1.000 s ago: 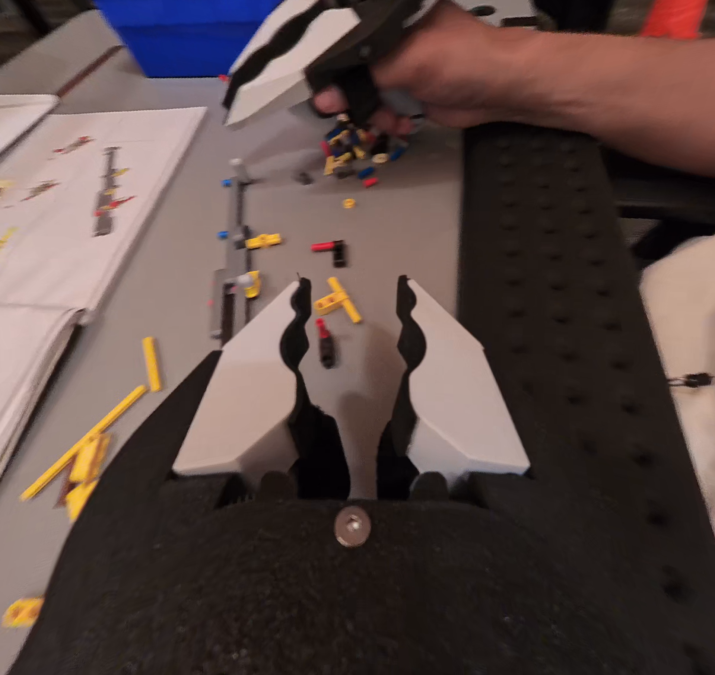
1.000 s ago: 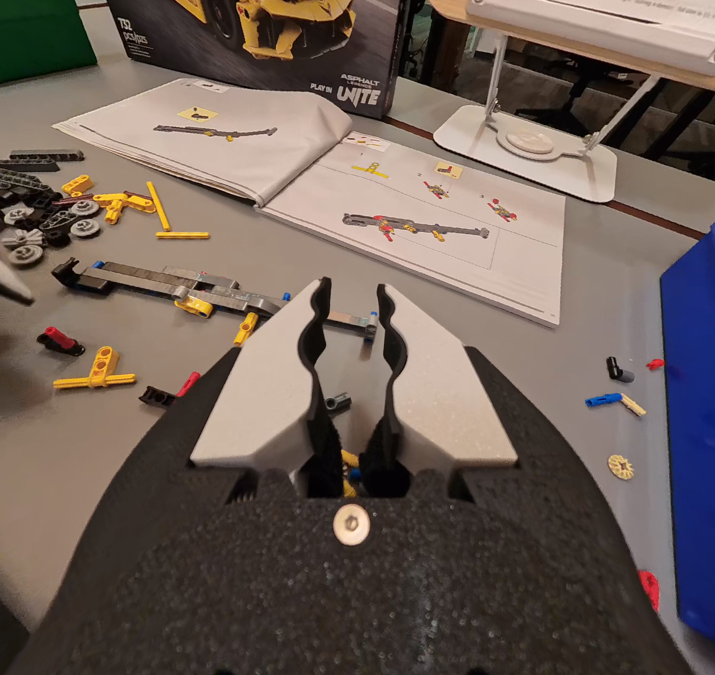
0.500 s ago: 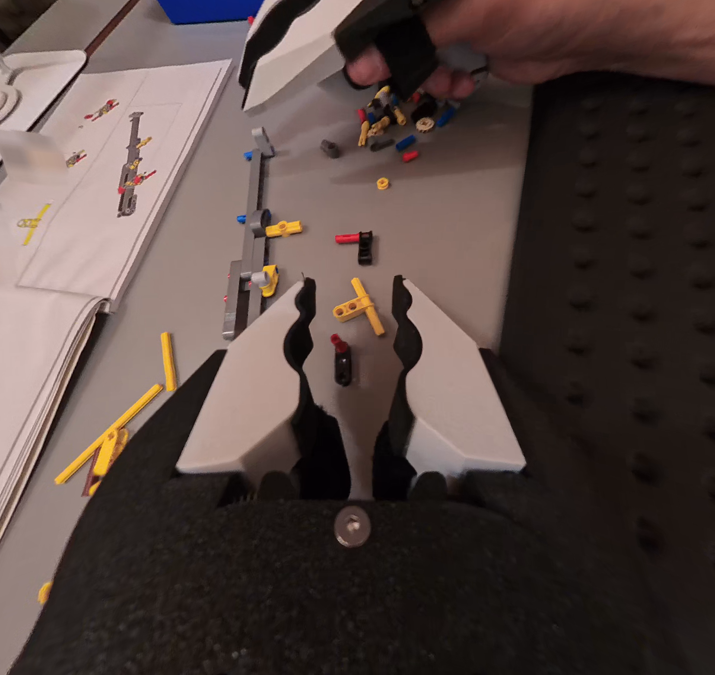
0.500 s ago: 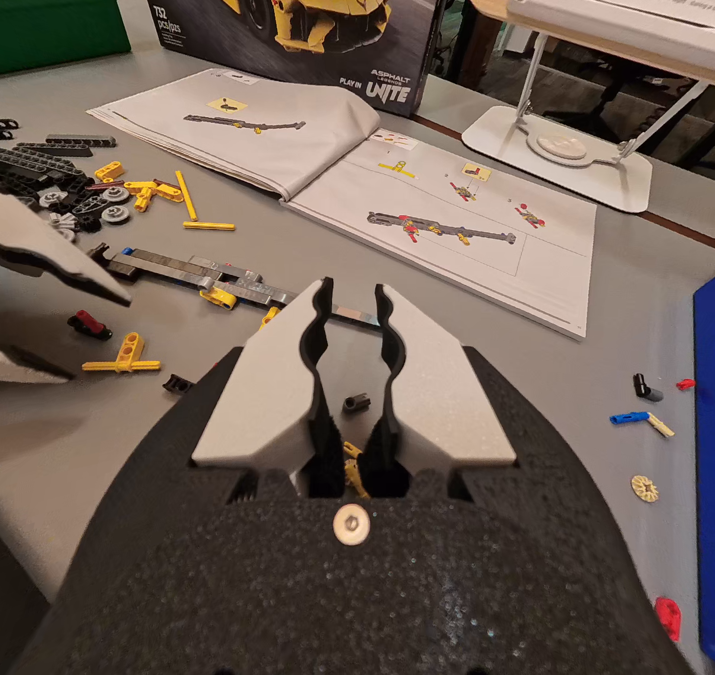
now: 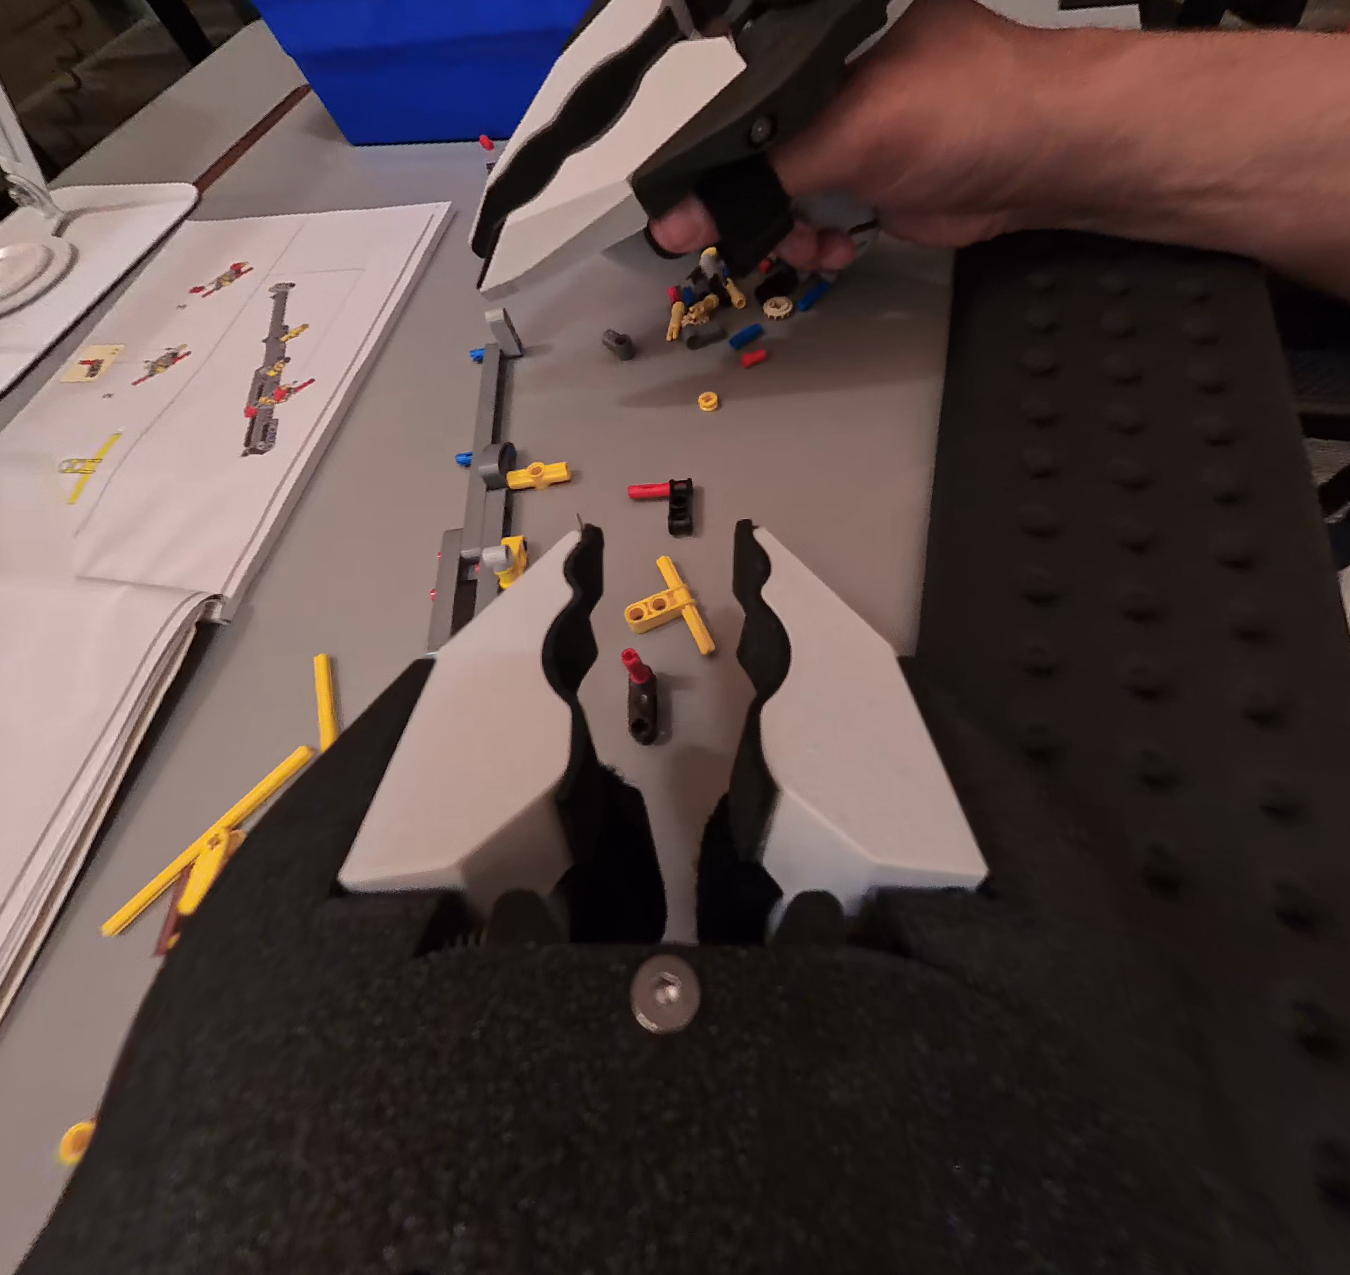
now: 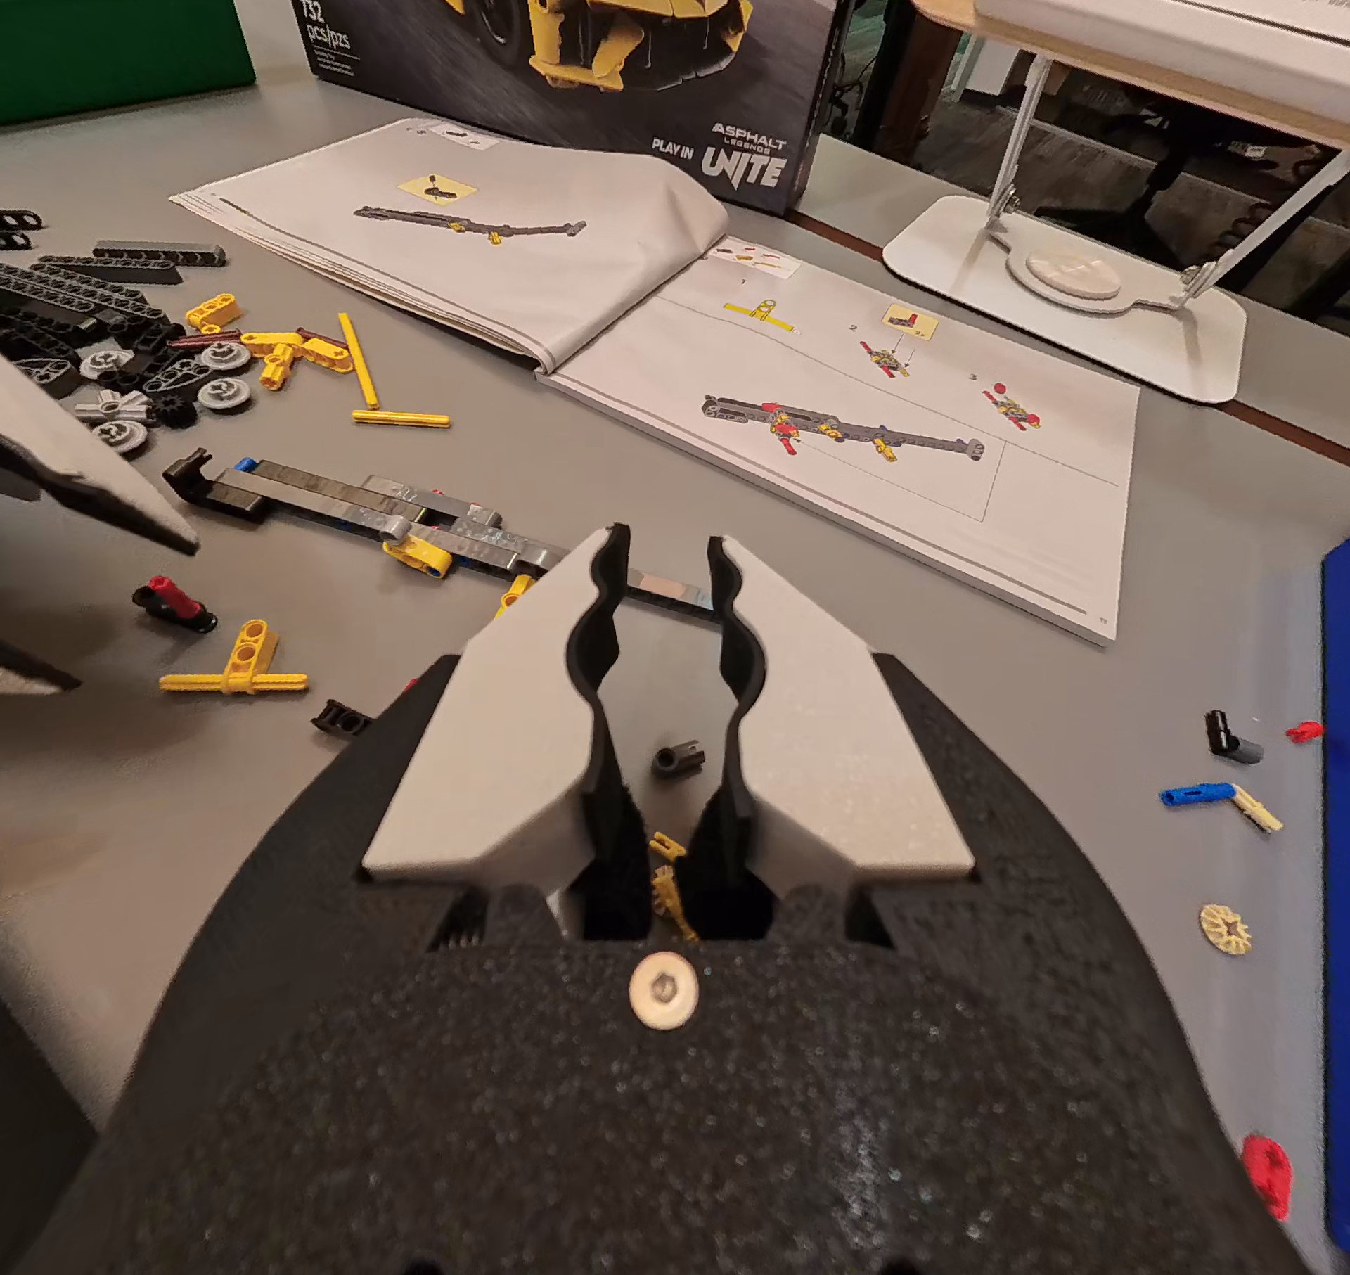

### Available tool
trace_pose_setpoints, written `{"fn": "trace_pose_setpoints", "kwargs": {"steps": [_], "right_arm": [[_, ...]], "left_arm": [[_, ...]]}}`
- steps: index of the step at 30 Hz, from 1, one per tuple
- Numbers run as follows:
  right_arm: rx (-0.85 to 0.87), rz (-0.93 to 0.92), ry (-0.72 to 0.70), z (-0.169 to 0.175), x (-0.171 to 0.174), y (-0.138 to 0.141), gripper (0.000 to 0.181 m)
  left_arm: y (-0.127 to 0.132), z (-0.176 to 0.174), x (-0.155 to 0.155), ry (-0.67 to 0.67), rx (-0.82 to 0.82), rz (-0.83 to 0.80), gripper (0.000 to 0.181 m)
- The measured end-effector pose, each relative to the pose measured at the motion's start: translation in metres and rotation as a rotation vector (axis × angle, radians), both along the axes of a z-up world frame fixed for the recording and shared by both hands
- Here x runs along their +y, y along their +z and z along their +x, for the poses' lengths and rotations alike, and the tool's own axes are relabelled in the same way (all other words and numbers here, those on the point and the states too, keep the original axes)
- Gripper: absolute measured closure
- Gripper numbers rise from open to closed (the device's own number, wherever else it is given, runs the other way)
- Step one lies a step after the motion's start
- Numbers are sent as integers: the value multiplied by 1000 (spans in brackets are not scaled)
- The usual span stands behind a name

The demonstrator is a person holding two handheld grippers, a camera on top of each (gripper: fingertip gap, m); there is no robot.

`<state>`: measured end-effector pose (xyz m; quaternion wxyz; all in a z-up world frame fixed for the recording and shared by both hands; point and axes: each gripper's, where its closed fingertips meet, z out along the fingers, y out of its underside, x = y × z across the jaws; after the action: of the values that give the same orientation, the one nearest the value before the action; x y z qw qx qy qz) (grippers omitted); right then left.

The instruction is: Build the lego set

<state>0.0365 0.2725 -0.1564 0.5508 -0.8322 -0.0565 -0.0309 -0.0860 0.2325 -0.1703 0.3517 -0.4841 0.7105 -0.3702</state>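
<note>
My left gripper (image 5: 666, 531) is open and empty, low over the grey table. Between its fingers lie a yellow T-shaped piece (image 5: 668, 604) and a black connector with a red pin (image 5: 641, 699); both also show in the right wrist view (image 6: 237, 666) (image 6: 175, 604). The long grey and black beam assembly (image 5: 486, 465) (image 6: 409, 516) lies just to the left. My right gripper (image 6: 666, 537) is open with a narrow gap and empty, held above a small dark grey connector (image 6: 678, 759). It shows in the left wrist view (image 5: 491, 264), held in a hand.
The open instruction booklet (image 6: 840, 421) (image 5: 219, 400) lies beyond the assembly, with the set's box (image 6: 584, 34) behind it. A loose pile of small parts (image 5: 730, 305) sits under the right hand. Black beams and grey gears (image 6: 95, 334), a blue bin (image 5: 424, 34), a black mat (image 5: 1132, 582), a white stand (image 6: 1066, 290).
My left gripper has moved forward, so the yellow T piece and the black connector now lie between its fingers, and its finger has entered the right wrist view. Both jaws kept their width.
</note>
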Motion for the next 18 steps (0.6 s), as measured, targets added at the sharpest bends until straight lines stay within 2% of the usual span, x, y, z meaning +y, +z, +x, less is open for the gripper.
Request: {"fn": "trace_pose_setpoints", "kwargs": {"steps": [7,18], "right_arm": [[6,-8,5,0,0,-2,160],[15,-11,13,-1,1,-3,160]], "left_arm": [[-2,0,7,13,-9,55,150],[-2,-1,5,-2,-1,5,150]]}}
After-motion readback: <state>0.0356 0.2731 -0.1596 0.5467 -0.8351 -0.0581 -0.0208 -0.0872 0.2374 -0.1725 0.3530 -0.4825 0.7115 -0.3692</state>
